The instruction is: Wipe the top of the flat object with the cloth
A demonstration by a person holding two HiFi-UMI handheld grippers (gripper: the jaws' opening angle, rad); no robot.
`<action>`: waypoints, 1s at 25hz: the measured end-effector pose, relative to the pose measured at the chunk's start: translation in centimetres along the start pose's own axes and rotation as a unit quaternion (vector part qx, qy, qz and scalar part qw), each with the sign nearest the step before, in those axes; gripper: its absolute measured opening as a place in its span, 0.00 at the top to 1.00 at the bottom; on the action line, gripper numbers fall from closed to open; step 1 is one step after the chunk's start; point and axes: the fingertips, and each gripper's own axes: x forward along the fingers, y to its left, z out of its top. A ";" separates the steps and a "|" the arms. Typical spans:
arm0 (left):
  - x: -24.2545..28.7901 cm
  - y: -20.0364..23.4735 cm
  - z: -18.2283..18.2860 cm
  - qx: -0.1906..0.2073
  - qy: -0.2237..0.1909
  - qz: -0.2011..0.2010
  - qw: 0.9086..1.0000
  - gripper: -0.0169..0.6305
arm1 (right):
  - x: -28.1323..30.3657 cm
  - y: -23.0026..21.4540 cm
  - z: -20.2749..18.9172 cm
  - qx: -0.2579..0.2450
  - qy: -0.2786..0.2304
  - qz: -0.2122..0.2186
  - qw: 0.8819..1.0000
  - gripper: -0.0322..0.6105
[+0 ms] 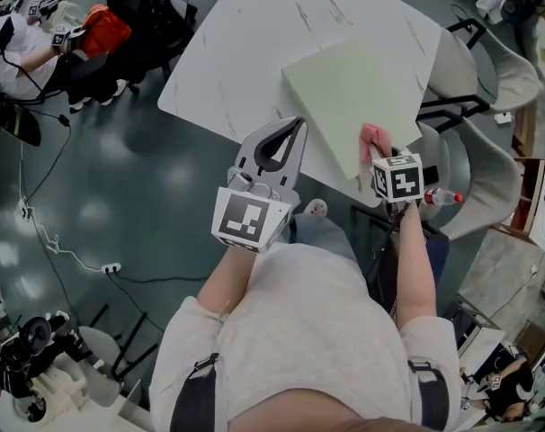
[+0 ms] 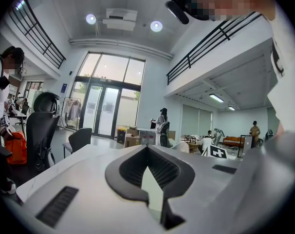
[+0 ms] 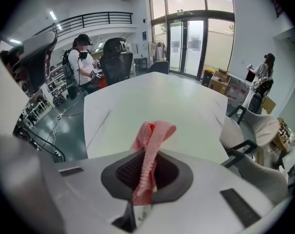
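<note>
1. Your right gripper [image 1: 379, 156] is clamped on the pink cloth [image 1: 371, 137], which stands out of the jaws as a narrow loop. It sits at the near right edge of the flat object [image 1: 358, 79], a pale green board lying on the right side of the white table [image 1: 236, 34]. I cannot tell whether the cloth touches the board.
2. Your left gripper [image 1: 297, 129] has its jaws together at the tips and, as far as I can judge, holds nothing. Only a sliver of the board shows through the gap behind the tips. The gripper is just beside the board's near left edge.
3. The wipe looks not yet begun. Tip the right gripper down so the loose loop, not the jaw tips, meets the board.
4. Start at the near right edge and run long strokes toward the far left corner, overlapping each pass.
5. Press lightly. The board looks thin and loose on a smooth top, so it may slide; rest the left gripper on its near left edge to pin it.
6. The bite on the cloth looks narrow, so stop and re-grip if it slips.
</note>
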 end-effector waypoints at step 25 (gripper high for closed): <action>2.2 -1.0 -0.4 0.006 0.019 0.016 1.000 0.95 | -0.5 -12.3 -0.1 0.065 -0.012 -0.069 0.995 0.91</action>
